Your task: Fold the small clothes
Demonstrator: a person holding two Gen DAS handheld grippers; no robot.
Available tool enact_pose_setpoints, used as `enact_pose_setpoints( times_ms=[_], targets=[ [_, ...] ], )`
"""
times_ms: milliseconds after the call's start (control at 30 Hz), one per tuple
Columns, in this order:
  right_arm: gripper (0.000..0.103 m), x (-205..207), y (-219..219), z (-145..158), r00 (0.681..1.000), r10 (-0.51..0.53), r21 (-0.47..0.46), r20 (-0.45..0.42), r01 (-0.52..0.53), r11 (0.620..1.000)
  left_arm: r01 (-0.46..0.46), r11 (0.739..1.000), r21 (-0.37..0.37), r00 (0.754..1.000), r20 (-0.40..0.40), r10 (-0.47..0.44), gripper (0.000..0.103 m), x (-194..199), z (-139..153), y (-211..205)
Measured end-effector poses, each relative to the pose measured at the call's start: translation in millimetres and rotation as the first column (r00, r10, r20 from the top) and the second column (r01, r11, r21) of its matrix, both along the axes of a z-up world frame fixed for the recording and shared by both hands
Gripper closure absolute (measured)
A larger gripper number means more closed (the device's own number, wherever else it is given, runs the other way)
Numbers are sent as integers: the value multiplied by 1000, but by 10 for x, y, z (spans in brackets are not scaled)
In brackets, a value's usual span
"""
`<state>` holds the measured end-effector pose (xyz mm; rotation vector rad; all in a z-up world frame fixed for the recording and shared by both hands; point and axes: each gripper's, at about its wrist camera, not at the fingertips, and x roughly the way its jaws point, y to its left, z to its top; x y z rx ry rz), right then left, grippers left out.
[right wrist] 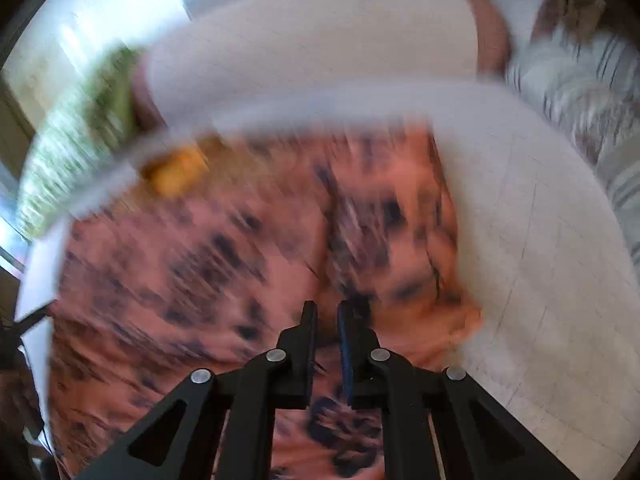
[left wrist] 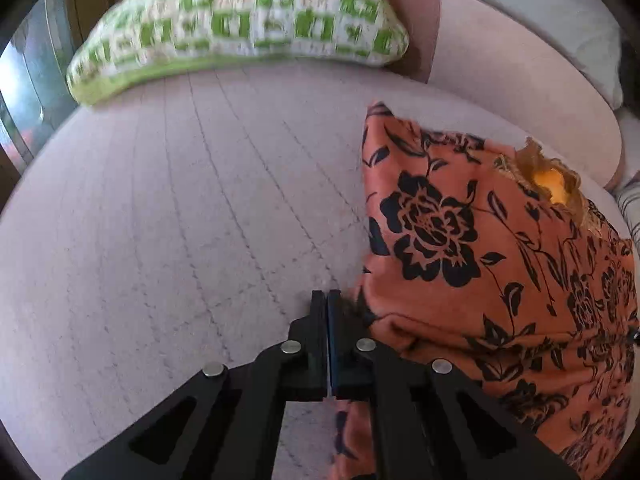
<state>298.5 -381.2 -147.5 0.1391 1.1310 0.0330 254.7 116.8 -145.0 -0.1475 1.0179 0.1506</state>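
Orange floral garment [left wrist: 480, 264] is lying at three o'clock beside the closed left gripper [left wrist: 328, 300]; the right gripper [right wrist: 327, 312] is hovering slightly open above it.

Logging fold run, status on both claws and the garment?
Left claw shut at orange black-floral garment edge. Right claw slightly open above it, view blurred. Green-white checked cushion far back, clear.

Matt printed cloth garment [left wrist: 480, 240]; quilted, seemingly soft cushion [left wrist: 180, 220].
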Motion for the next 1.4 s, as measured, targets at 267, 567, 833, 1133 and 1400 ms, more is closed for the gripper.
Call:
enact_pose_setpoints(
  times_ms=[267,567,833,1133,1400],
  targets=[
    [27,78,-23,504,978,14,442,206,-106,891,155,983,-94,961,245,-128,52,19,590,-411],
    [13,210,-112,110,991,-81,509,110,14,861,15,999,-37,997,79,-12,51,65,236,-353],
    [13,-1079,-398,212,990,-15,346,137,-34,938,-23,994,-106,998,59,29,33,-1406,356,-125],
    [12,-2391,-930,201,991,-76,184,109,55,981,79,993,-92,995,-45,-84,32,-2368,94,-311],
    [3,-2470,-786,-208,996,28,99,-83,-19,995,142,990,14,989,-46,-141,23,-2491,-129,-569]
  ],
)
